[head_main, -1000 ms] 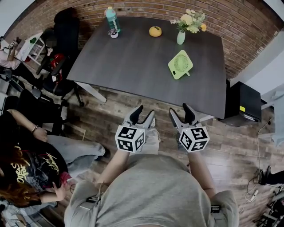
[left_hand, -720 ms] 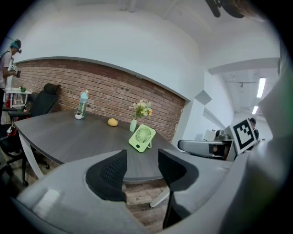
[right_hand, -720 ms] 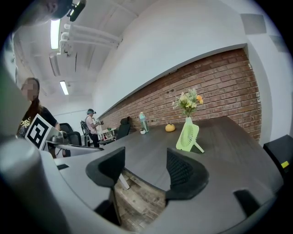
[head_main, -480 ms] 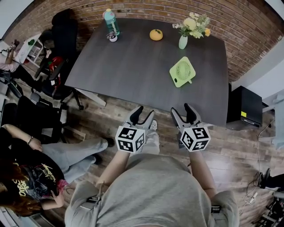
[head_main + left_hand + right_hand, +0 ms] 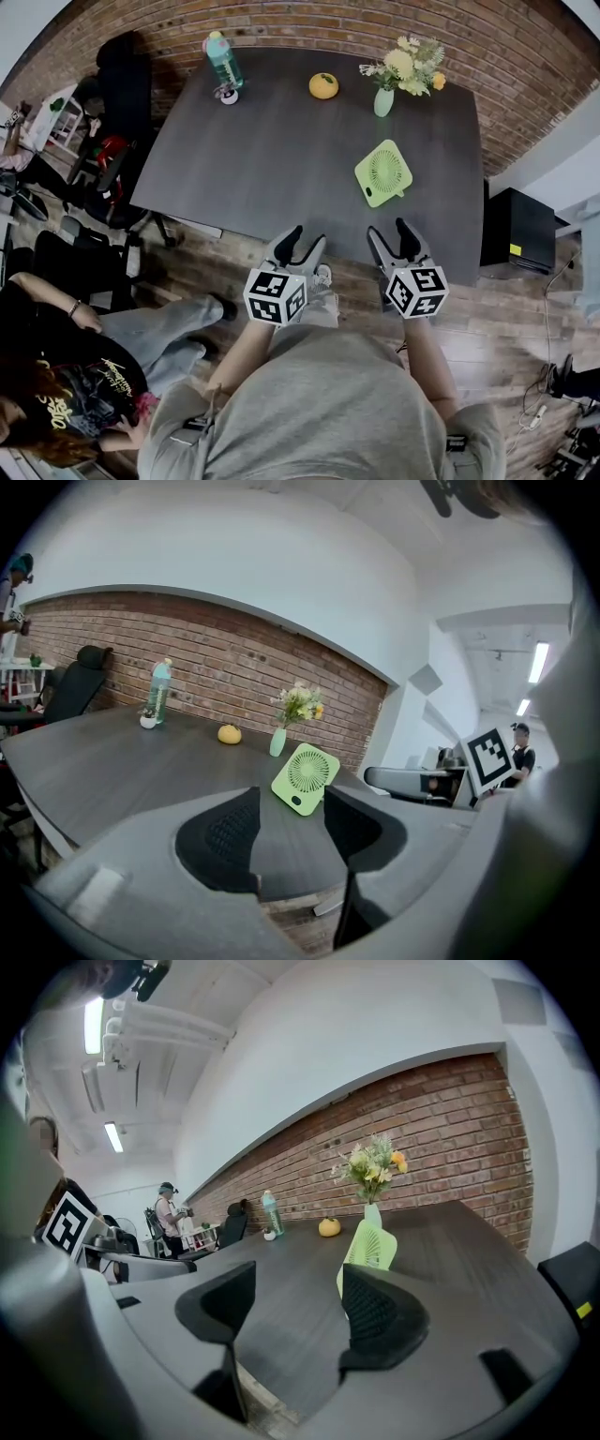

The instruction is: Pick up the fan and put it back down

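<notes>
A small light-green fan stands upright on the right part of the dark grey table. The left gripper view shows the fan beyond the jaws, and the right gripper view shows the fan edge-on behind the right jaw. Both grippers hover side by side over the table's near edge, short of the fan. My left gripper is open and holds nothing. My right gripper is open and empty too.
At the table's far side stand a teal water bottle, an orange fruit and a vase of flowers. Office chairs and a seated person are at the left. A black box sits right of the table.
The view has closed in on the table, and the fan now lies nearer the grippers. Both grippers remain open and have edged over the table's near edge.
</notes>
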Demonstrator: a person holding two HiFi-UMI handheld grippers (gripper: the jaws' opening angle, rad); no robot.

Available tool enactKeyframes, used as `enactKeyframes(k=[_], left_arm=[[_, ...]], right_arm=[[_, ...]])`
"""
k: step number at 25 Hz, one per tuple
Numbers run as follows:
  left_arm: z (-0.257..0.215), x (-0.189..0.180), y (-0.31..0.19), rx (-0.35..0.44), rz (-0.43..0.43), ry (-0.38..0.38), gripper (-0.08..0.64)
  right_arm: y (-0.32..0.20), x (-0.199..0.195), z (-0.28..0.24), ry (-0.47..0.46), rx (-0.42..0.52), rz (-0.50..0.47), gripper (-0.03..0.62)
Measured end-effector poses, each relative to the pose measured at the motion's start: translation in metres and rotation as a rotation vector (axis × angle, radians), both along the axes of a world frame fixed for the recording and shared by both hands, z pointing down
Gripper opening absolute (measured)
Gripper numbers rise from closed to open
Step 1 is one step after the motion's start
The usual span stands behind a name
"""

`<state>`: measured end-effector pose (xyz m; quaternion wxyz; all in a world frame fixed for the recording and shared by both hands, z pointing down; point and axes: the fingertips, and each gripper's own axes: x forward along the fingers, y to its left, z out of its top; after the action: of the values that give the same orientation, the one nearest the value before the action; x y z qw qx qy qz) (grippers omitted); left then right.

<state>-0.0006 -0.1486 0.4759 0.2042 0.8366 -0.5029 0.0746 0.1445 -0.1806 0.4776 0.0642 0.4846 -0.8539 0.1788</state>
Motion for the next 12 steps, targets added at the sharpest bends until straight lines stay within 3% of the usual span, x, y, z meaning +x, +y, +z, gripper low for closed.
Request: enactKeyframes(k=[12], left_arm=[[0.008,0.003,-0.055,-0.034,0.046,-0.007,0.202]], right_arm=[[-0.063,0.019,0.018,0.019,-0.037,0.066,0.281]])
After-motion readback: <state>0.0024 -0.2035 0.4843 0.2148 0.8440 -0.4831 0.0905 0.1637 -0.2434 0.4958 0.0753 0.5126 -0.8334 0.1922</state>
